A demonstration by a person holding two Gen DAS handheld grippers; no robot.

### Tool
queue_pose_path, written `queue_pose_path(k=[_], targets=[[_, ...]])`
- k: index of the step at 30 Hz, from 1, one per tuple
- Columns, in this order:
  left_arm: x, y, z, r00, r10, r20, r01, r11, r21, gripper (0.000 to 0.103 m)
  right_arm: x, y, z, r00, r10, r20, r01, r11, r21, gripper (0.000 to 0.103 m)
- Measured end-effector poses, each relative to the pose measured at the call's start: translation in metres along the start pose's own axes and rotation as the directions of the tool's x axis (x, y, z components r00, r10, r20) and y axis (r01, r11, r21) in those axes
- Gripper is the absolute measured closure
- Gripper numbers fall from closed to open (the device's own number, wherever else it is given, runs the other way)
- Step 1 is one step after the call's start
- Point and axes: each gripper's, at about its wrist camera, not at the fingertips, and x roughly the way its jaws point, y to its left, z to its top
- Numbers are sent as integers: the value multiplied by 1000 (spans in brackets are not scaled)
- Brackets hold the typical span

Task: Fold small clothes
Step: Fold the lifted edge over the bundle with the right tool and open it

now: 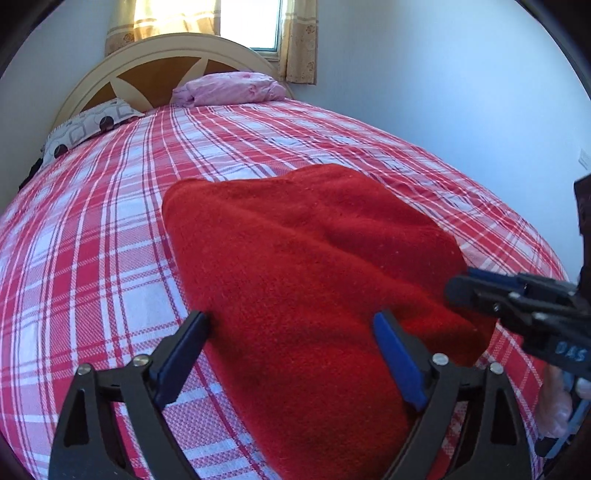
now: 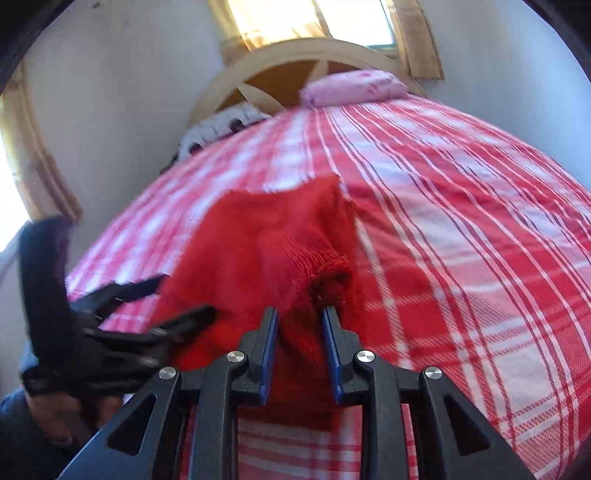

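This is a bedroom in a home. A big bed (image 1: 110,229) fills the room, with a red and white checked cover, a round wooden headboard (image 1: 155,70), a pink pillow (image 1: 232,88) and a spotted pillow (image 1: 88,125). Behind the bed is a window (image 1: 251,26) with yellow curtains (image 1: 301,40) and plain white walls (image 1: 443,92).

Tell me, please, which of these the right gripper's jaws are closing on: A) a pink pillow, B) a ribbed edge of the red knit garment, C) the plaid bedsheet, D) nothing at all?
B: in the right wrist view the right gripper has the ribbed edge of the red knit garment bunched between its jaws, lifted off the plaid bedsheet.
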Motion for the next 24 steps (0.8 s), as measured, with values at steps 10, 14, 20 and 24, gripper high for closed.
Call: queue_pose_path(k=[10, 14, 20, 24], targets=[[9, 6, -6, 999, -41, -14, 41, 998, -49, 0, 5, -2, 4, 999, -23, -29, 22, 999, -27, 78], [7, 10, -9, 999, -50, 1, 49, 996, -77, 0, -27, 11, 30, 993, -59, 102, 68, 995, -78, 75], [8, 11, -10, 998, -64, -1, 64, 994, -92, 0, 4, 47, 72, 993, 115, 5, -113, 982, -150, 75], [7, 12, -11, 998, -67, 2, 67, 993, -100, 0, 55, 37, 77, 993, 8, -120, -19, 995, -95, 75]])
